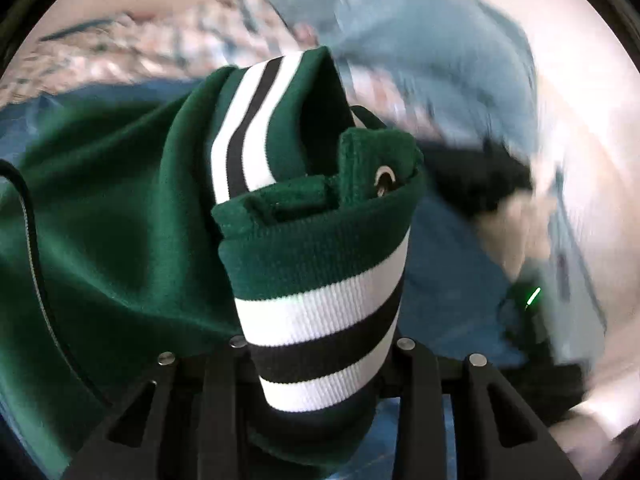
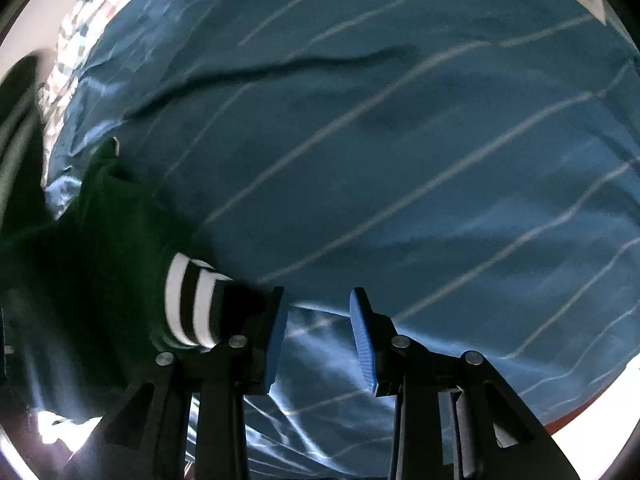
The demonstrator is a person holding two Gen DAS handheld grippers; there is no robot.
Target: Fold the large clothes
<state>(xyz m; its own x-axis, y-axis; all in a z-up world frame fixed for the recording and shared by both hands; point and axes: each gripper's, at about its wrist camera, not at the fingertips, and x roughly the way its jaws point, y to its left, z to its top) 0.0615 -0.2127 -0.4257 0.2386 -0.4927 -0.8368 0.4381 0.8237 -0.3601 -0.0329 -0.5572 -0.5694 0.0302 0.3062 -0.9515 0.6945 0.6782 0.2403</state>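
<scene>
My left tongs (image 1: 320, 344) are pressed together on the striped hem (image 1: 320, 312) of the green jacket (image 1: 120, 216), lifting it off the blue sheet (image 1: 440, 280); the fingers are buried in cloth. My right tongs (image 2: 320, 340) stand spread, holding nothing, blue pads (image 2: 276, 344) bare, with a striped cuff (image 2: 192, 304) lying just beside the left finger. The jacket trails away to the left over the sheet, with a patterned quilt (image 2: 80, 12) beyond.

Risk: the thick ribbing could slip from a one-sided hold, and the bunched layers may fold unevenly. No brand, label or writing is legible.
</scene>
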